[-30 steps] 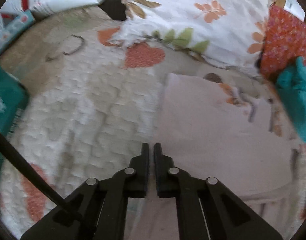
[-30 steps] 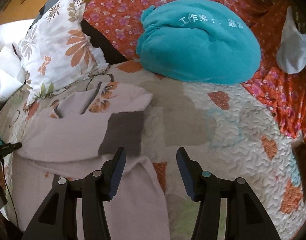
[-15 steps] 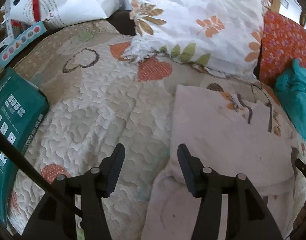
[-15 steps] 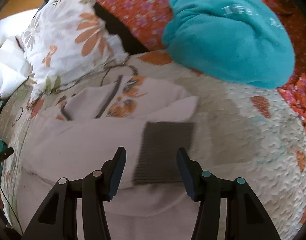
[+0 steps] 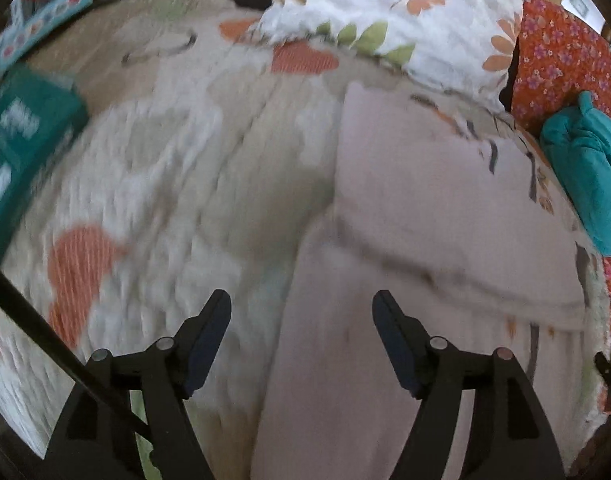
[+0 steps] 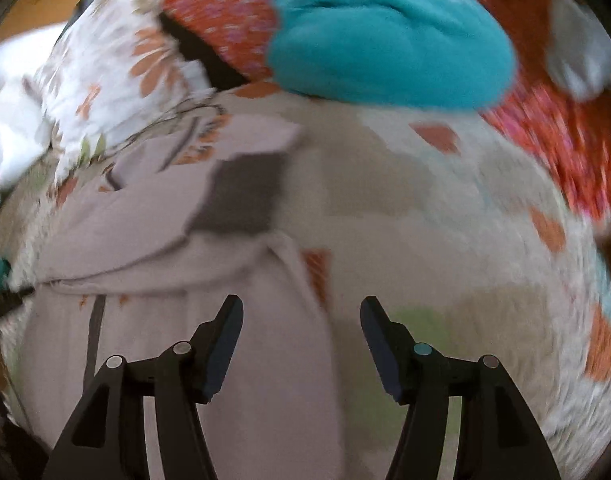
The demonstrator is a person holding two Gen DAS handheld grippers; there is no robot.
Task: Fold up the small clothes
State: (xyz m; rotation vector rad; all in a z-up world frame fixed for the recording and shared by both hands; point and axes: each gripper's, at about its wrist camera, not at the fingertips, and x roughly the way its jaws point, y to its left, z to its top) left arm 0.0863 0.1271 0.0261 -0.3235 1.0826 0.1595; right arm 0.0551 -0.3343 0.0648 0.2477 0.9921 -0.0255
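A pale pink small garment point(image 5: 437, 216) lies flat on the quilted bedspread point(image 5: 177, 184), its upper part folded over the lower part. It also shows in the right wrist view point(image 6: 153, 240), with a dark grey cuff point(image 6: 241, 196) on top. My left gripper point(image 5: 301, 320) is open and empty, above the garment's left edge. My right gripper point(image 6: 301, 320) is open and empty, above the garment's right edge. Both views are blurred.
A floral pillow point(image 5: 405, 12) lies behind the garment. A teal plush cushion point(image 6: 385, 36) sits on an orange flowered cover point(image 6: 545, 128) to the right. A green package point(image 5: 21, 136) lies at the left. A white cloth point(image 6: 581, 52) is at the far right.
My left gripper opened from shut and let go of the garment, then drew back toward its lower part. My right gripper stayed open and swung back right.
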